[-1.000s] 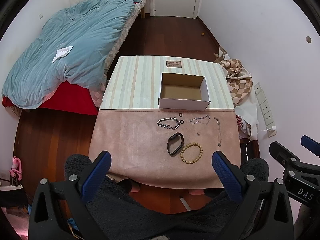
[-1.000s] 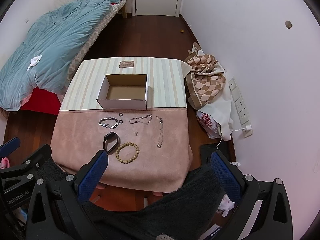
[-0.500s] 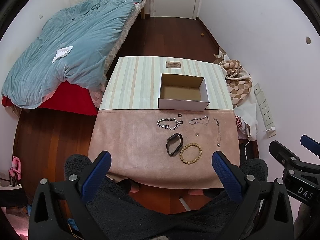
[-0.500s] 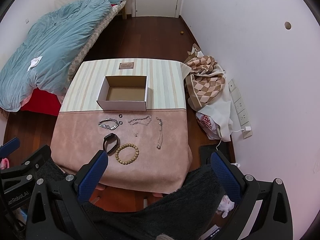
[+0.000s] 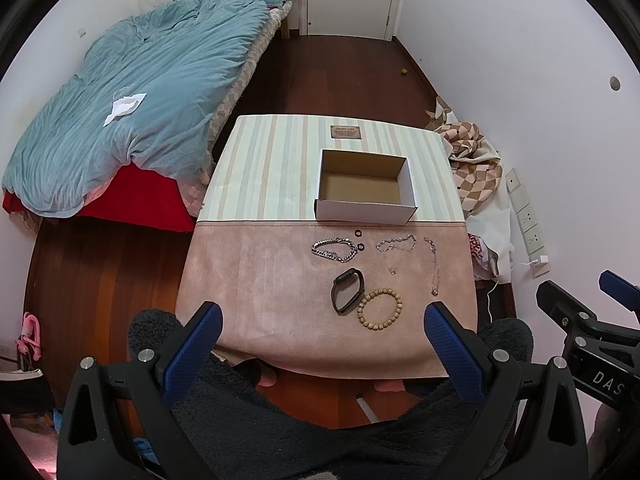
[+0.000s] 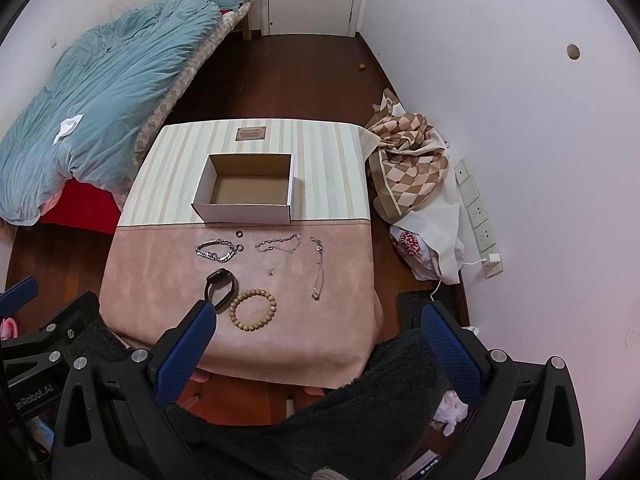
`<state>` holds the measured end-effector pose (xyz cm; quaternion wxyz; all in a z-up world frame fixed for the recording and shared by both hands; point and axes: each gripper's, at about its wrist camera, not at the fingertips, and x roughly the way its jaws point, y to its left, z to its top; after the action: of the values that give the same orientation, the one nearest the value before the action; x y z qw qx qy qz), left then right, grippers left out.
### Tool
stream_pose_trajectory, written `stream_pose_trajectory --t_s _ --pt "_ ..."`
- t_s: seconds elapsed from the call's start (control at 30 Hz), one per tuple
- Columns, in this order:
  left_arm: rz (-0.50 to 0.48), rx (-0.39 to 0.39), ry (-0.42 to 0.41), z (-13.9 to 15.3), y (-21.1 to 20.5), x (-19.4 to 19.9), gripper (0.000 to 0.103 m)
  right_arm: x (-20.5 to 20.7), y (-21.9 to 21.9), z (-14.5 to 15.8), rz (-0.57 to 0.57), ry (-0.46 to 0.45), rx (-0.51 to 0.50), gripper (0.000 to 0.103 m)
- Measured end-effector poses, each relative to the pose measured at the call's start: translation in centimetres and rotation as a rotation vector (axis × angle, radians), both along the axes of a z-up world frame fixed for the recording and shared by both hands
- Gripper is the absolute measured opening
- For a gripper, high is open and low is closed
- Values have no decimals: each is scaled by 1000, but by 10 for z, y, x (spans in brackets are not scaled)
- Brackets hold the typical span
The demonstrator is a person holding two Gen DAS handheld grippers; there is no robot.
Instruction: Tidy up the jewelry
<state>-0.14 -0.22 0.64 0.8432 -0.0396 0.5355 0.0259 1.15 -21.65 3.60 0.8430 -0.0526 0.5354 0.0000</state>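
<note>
Lay on soft pink cloth point(image 5: 256, 280) of the table: round wooden bead bracelet point(image 5: 379, 309), touching an oval black band point(image 5: 347, 291); chunky silver chain bracelet point(image 5: 334, 249), two small black rings point(image 5: 358, 233), fine chains point(image 5: 397, 243) beyond. Stood behind on striped fabric, a rectangular white cardboard box point(image 5: 366, 188). Hovered near, both spread wide, grasping nothing: left gripper point(image 5: 320, 330), right gripper point(image 6: 318, 328), blue textured pads.

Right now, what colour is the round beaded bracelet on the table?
Light tan, wood-like beaded bracelet; clearest in the left wrist view.
</note>
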Motion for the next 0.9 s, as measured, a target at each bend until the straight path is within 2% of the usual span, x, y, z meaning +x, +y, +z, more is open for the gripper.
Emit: stream_pose_trajectory --t_s 0.9 --pt "-6 -12 -30 10 5 -7 103 -5 -4 11 -14 -35 4 103"
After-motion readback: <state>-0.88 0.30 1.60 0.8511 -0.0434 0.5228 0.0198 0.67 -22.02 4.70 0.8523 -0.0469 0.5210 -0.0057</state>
